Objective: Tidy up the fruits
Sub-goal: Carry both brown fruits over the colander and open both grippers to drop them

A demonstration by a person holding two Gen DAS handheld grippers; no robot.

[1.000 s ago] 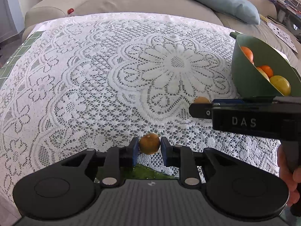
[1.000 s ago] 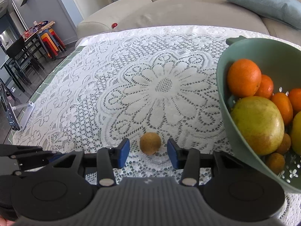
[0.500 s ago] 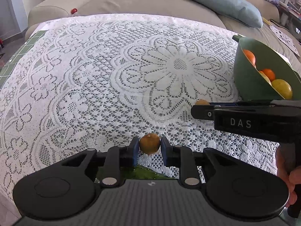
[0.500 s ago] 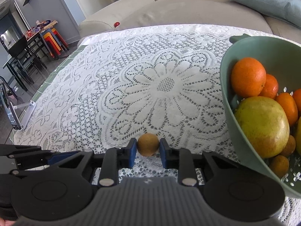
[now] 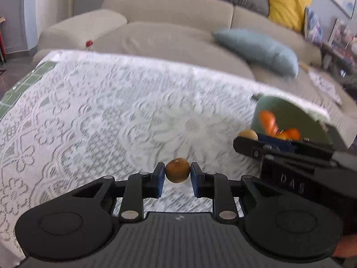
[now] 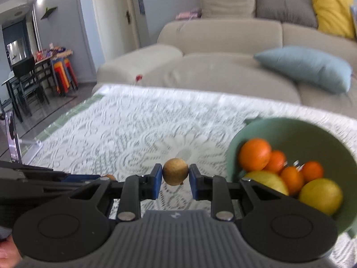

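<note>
Fruit sits in both my grippers: the left gripper has its jaws closed on a small brown fruit, and the right gripper pinches a second brown fruit. Both are above the lace cloth. The green bowl with oranges stands at my right.

bowl of oranges at the tablecloth's right, sofa behind

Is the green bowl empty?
No, the green bowl holds several oranges and two yellow fruits.
</note>
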